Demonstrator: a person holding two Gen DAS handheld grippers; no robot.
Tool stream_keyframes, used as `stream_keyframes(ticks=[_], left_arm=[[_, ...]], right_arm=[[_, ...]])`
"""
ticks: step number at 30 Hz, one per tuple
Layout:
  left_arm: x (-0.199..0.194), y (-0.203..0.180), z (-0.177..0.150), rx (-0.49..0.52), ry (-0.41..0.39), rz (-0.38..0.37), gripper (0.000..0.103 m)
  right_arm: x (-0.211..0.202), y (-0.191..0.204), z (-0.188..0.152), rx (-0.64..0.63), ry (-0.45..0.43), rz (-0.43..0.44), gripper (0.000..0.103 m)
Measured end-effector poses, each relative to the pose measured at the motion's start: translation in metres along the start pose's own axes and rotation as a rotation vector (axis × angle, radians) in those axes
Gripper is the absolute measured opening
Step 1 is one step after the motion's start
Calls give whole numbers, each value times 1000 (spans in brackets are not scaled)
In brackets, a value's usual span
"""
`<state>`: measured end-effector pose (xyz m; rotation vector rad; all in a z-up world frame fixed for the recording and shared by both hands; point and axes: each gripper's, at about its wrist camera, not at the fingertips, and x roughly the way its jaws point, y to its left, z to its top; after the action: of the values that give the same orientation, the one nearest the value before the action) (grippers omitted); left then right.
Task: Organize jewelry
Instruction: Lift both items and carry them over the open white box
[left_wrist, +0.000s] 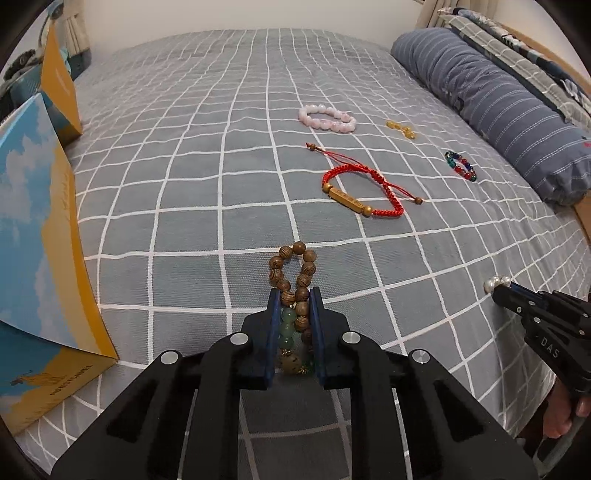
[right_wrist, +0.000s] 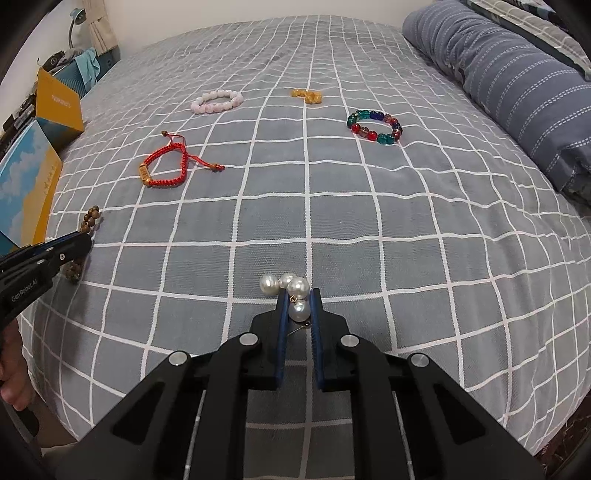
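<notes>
Grey checked bedding (right_wrist: 332, 192) fills both views, with a striped pillow (right_wrist: 517, 92) along its right side and a blue-and-yellow box (left_wrist: 44, 236) standing open at the left edge. From my seat, the left gripper (left_wrist: 294, 299) is clenched on the wooden bead bracelet (left_wrist: 291, 271), whose loop is squeezed long and narrow, running straight ahead along the fingers. The right gripper (right_wrist: 298, 298) is clamped on the pearl earrings (right_wrist: 291, 291), one pearl pinched between the pads and the others bunched at the fingertips.

I reckon the box is where these go. It lies left of both grippers and much nearer the left one, so I'd send the wooden bracelet first.

Ahead on the bed, well apart from each other, lie a red cord bracelet (left_wrist: 360, 192), a pink bead bracelet (left_wrist: 327, 117), a multicoloured bead bracelet (right_wrist: 375, 126) and a small amber piece (right_wrist: 306, 95) I can't identify. I can't see inside the box, and my left gripper hides the bracelet's near end.
</notes>
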<state>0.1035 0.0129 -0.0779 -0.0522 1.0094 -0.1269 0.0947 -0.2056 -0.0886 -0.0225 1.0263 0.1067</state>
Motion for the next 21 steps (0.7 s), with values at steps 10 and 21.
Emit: stream_keyframes(ticks=[10, 21], left_arm=[[-11, -1, 1, 16, -5, 5, 15], [-21, 3, 7, 17, 2, 22, 15]], right_arm=[[-8, -1, 5, 20, -4, -4, 11], [-22, 0, 17, 36, -31, -9, 11]])
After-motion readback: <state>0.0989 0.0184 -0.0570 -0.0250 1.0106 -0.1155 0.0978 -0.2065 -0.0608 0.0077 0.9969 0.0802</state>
